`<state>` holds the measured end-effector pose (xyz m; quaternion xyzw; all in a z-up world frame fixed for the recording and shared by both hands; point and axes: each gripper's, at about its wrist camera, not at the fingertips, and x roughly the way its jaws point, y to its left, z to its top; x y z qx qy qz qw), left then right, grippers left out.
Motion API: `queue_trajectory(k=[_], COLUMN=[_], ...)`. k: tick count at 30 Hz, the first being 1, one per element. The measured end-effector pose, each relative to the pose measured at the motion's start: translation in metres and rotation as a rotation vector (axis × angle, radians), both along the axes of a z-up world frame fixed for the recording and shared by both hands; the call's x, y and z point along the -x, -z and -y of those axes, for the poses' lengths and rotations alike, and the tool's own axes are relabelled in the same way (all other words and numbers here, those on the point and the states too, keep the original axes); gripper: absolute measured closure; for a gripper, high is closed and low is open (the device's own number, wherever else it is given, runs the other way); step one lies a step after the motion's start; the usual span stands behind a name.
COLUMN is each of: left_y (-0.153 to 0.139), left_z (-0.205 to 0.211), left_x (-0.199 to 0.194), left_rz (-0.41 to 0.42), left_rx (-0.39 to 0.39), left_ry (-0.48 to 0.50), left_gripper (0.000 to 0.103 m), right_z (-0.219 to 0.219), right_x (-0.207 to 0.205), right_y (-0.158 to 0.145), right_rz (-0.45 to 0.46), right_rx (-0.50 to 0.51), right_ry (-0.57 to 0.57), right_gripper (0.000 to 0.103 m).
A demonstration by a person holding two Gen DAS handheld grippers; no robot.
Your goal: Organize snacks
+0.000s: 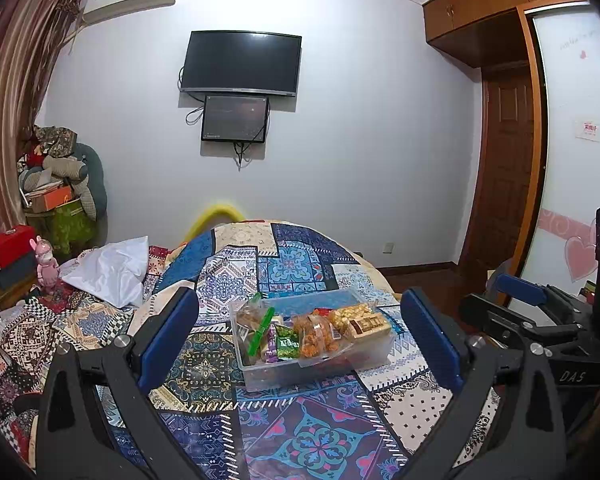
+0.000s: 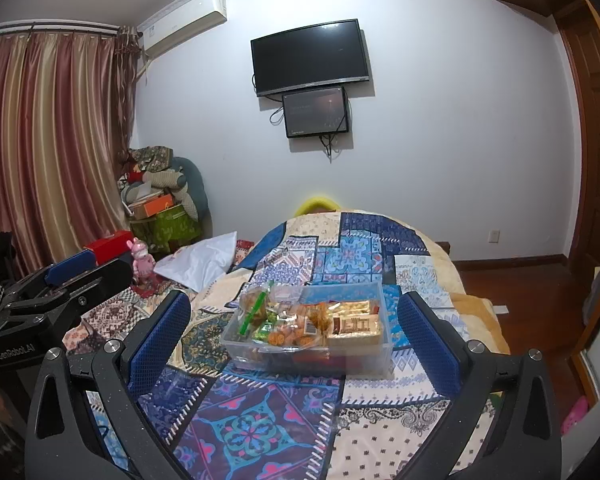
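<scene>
Left wrist view: left gripper [image 1: 300, 336] spread wide, nothing between the blue pads [image 1: 168, 332]. It hangs above the patchwork bedspread [image 1: 300, 432]. Clear plastic bin [image 1: 374, 350] sits on the bed straight ahead, framed between the two fingers, not touching either. Bin is packed with snacks: a bag with a green clip [image 1: 260, 330] on the left side, a green packet [image 1: 287, 342] next to it, an orange snack bag [image 1: 315, 334] in the middle, a tan bar pack [image 1: 370, 326] on the right. Right gripper [image 1: 528, 316] is visible off to the right, level with the bin, apart from it. White cloth [image 1: 112, 270] lies ahead-left on the bed, a pink rabbit figure [image 1: 46, 264] further left.

Right wrist view: right gripper [image 2: 294, 338] also fully released, empty, over the bedspread [image 2: 256, 428]. Same bin [image 2: 376, 360] dead ahead between the fingers, clear of both pads [image 2: 158, 340]. Green clip [image 2: 254, 312] on the bin's left side, bar pack [image 2: 356, 326] on the right, orange bag [image 2: 316, 320] between them. Left gripper [image 2: 66, 280] sits to the left, its fingers well apart with nothing between them, away from the bin. Wall TV [image 2: 310, 56] is far ahead above the bed.
</scene>
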<state>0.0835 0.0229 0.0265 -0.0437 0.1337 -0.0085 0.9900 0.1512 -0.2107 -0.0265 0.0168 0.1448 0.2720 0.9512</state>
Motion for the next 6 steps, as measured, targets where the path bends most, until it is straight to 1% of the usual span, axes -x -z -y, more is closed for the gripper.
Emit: queue_trajectory(k=[6], left_y=[0.0018], left_z=[-0.0006], left_x=[-0.002], left_rz=[-0.015], left_rx=[0.004], left_ry=[0.001], left_gripper=[0.001], right_z=[-0.0005], right_x=[0.0002], right_y=[0.0002], right_rz=[0.0], right_rx=[0.001], right_ry=[0.0], right_gripper=[0.0])
